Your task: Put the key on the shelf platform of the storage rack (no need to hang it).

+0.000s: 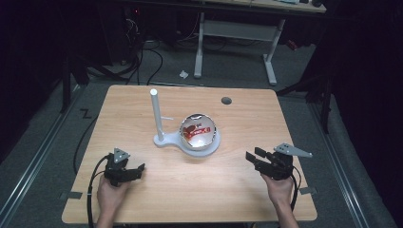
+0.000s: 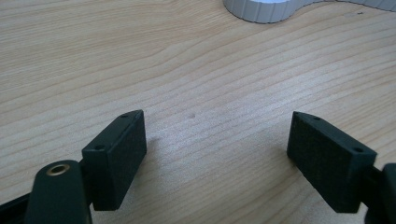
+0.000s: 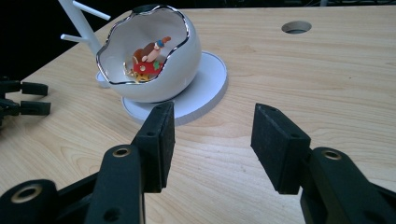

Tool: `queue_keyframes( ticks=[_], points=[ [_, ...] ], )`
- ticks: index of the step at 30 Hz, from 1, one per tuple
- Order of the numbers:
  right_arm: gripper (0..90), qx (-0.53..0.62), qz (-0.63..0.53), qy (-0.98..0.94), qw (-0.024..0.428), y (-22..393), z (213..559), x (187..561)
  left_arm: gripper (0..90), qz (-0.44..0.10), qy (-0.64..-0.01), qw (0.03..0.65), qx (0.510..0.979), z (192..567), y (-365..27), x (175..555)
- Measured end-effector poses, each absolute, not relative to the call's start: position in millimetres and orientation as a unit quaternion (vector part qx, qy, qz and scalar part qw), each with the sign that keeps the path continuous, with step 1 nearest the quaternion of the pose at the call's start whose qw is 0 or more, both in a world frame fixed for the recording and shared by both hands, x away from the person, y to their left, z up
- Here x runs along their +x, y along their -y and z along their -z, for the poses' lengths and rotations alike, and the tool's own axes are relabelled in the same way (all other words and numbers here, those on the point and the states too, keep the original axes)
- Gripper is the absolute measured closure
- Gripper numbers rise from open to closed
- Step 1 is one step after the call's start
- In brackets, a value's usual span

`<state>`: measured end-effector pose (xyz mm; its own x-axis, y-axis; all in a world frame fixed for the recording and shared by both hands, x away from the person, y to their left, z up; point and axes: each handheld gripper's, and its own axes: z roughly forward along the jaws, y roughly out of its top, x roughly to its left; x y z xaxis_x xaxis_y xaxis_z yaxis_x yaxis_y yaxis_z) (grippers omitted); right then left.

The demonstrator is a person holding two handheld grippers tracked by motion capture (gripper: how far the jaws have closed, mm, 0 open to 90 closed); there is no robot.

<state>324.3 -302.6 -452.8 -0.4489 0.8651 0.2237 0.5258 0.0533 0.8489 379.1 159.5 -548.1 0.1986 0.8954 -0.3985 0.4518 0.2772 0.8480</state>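
Bowl (image 3: 149, 60), egg-shaped and white, sits on its round stand (image 3: 205, 91) just ahead of my right gripper (image 3: 212, 140), whose fingers stand parted on nothing. My left gripper (image 2: 217, 149) gapes wide over bare table (image 2: 196, 70), bowl well off.

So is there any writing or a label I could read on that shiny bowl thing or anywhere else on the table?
White lettering on a red patch inside the bowl: too blurred to read in the high view.
From the right gripper view the bowl's contents show colours but no legible words.
Table, white stand: no writing.
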Motion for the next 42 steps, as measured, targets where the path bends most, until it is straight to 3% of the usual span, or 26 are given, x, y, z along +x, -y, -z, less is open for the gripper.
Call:
queue_keyframes(
  ticks=[42],
  points=[
    [49.8, 0.522, -0.429, -0.720, 0.160, 284, 503, 358, 20.1, -0.209, -0.597, 0.530, 0.566, 548, -160, 379]
  ],
)
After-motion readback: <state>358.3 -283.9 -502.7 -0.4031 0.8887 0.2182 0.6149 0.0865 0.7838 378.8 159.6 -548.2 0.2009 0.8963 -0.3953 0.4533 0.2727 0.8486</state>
